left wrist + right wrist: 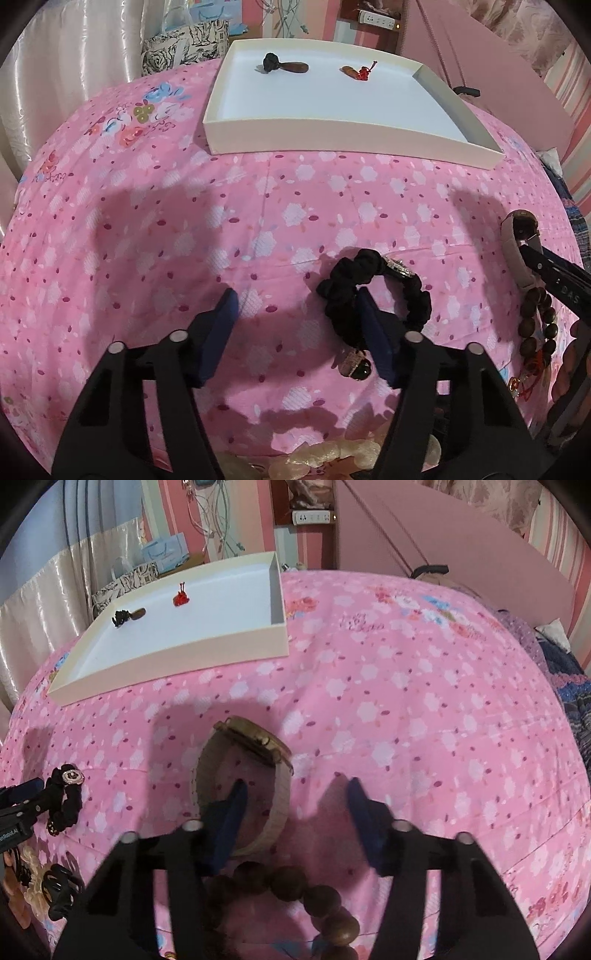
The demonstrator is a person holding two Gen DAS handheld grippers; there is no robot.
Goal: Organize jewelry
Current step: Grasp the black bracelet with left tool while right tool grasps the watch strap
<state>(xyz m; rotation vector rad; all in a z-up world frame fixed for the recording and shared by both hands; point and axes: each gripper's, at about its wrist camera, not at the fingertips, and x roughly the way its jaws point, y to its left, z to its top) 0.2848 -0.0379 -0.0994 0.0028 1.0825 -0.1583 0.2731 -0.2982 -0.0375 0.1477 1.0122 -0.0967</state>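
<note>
Bedspread (pixel 147 258), pink and flowered, lies bare and open between my grippers and the white tray (pixel 332 133) beyond. My left gripper (pixel 295 314) stands part open, its right finger inside the loop of the black scrunchie bracelet (pixel 373 291), nothing pinched yet. My right gripper (pixel 295 805) stands part open too, its left finger inside the watch (pixel 255 771), whose strap stands on edge, dial toward the tray. Wooden beads (pixel 314 897) lie nearer than the watch. Inside the tray, near its far rim, rest a black-knotted pendant (pixel 284 65) and a red-knotted one (pixel 358 72). Striped pink walls stand behind.
</note>
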